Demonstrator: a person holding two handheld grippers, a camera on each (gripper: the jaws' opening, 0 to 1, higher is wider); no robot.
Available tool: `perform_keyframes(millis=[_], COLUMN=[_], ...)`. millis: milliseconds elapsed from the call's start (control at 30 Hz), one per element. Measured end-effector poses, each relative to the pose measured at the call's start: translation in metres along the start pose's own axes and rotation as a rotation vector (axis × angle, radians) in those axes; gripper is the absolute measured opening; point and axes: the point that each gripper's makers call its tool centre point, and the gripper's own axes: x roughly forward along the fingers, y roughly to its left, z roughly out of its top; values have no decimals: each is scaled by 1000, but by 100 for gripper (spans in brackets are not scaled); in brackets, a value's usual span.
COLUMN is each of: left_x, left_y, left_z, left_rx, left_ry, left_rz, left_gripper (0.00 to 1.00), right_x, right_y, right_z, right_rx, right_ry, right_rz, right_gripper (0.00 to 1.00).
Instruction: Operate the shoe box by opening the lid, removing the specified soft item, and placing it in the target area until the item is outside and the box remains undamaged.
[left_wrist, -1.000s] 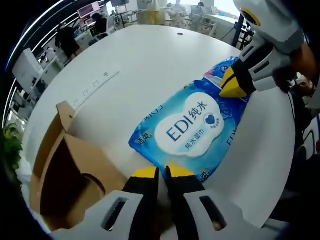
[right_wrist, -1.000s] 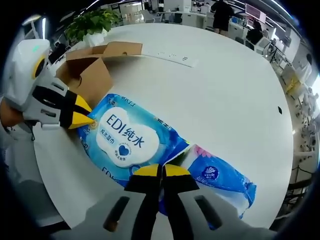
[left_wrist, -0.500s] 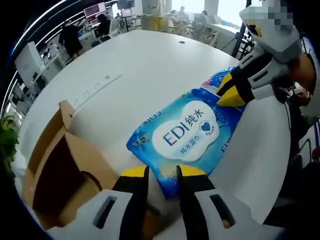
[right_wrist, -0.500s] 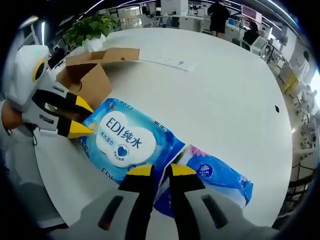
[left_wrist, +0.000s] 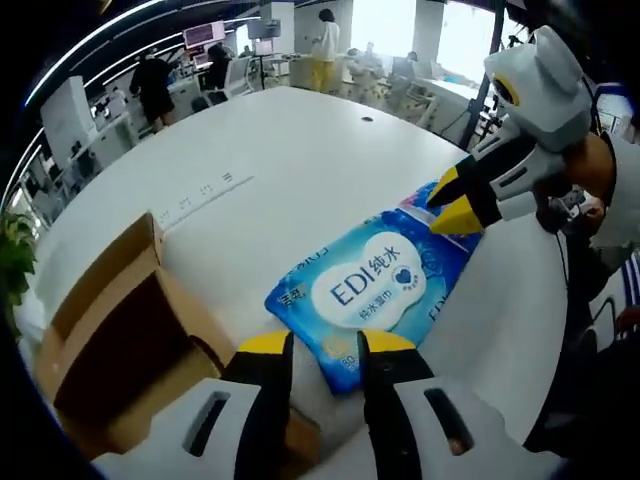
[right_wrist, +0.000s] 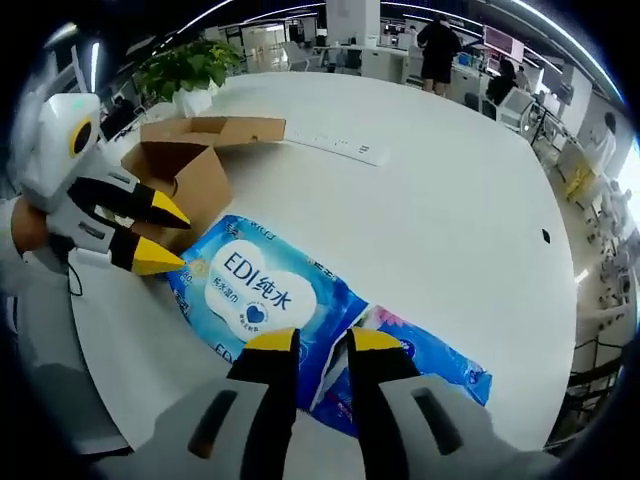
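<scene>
Office desks are ringing a round white surface (left_wrist: 300, 130); a wipes pack (left_wrist: 372, 290) is reading "EDI"; both tongs (left_wrist: 325, 345) (right_wrist: 323, 340) are gaping apart.

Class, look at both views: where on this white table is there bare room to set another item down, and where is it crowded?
Bare: the wide stretch of table beyond the wipes pack and past the power strip. Crowded: the near edge, where the open cardboard box, wipes pack, second blue pack and both tools sit close together.
</scene>
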Motion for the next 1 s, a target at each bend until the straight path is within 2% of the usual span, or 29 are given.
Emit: perform_keyframes(millis=[300, 533, 733, 867, 1000], left_x=[-18, -45, -69, -85, -100], left_y=[2, 15, 29, 40, 50], left_z=[6, 9, 4, 0, -8], left_rx=[3, -3, -18, -81, -102], left_ry=[-117, -204, -246, -300, -328], left_rz=[-38, -5, 19, 16, 22], left_gripper=[23, 25, 26, 28, 29], right_x=[-3, -7, -8, -9, -10], right_y=[14, 30, 43, 55, 70], right_z=[9, 19, 25, 30, 33], right_rx=[-17, -30, -39, -44, -53], right_ry=[-50, -86, -102, -117, -127], right_rz=[21, 44, 56, 66, 84], right_gripper=[22, 23, 23, 24, 26])
